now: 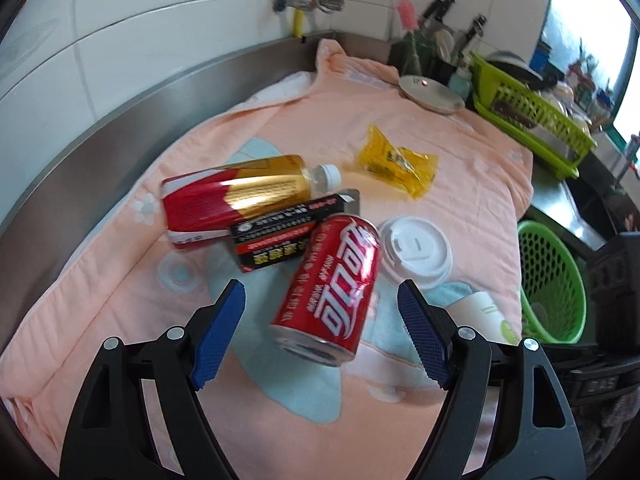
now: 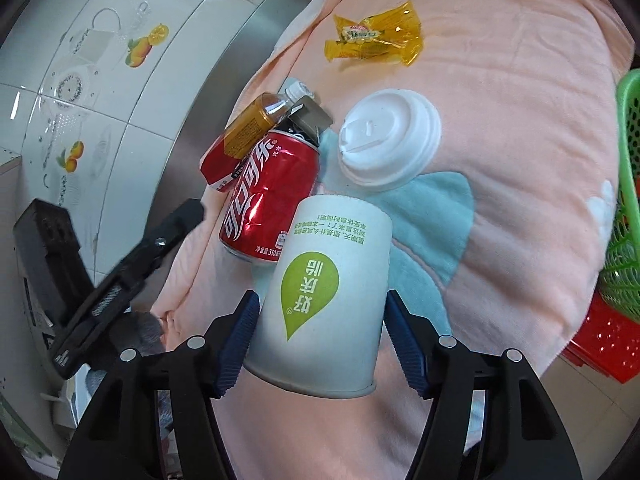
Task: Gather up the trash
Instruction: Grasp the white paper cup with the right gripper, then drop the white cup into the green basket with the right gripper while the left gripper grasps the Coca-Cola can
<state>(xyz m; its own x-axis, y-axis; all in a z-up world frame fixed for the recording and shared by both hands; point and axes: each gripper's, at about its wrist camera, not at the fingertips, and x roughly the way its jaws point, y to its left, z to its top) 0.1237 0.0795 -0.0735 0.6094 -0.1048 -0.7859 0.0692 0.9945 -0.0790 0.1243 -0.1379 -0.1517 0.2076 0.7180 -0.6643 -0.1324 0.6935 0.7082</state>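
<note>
Trash lies on a peach towel (image 1: 460, 168): a red cola can (image 1: 332, 288), a red-and-gold drink bottle (image 1: 240, 196), a black carton (image 1: 288, 232), a white cup lid (image 1: 416, 252) and a yellow wrapper (image 1: 396, 164). My left gripper (image 1: 322, 316) is open, its jaws on either side of the can's lower end, not touching it. My right gripper (image 2: 320, 320) is shut on a white paper cup (image 2: 328, 292) with a green logo, lying beside the can (image 2: 268, 196). The lid (image 2: 388, 140), wrapper (image 2: 372, 36) and bottle (image 2: 244, 136) show beyond it.
A round green basket (image 1: 552, 284) stands right of the towel, also showing in the right wrist view (image 2: 628, 200). A green dish rack (image 1: 532, 112), a metal lid (image 1: 432, 94) and a utensil holder (image 1: 424, 52) sit at the back. A steel backsplash and tiled wall run along the left.
</note>
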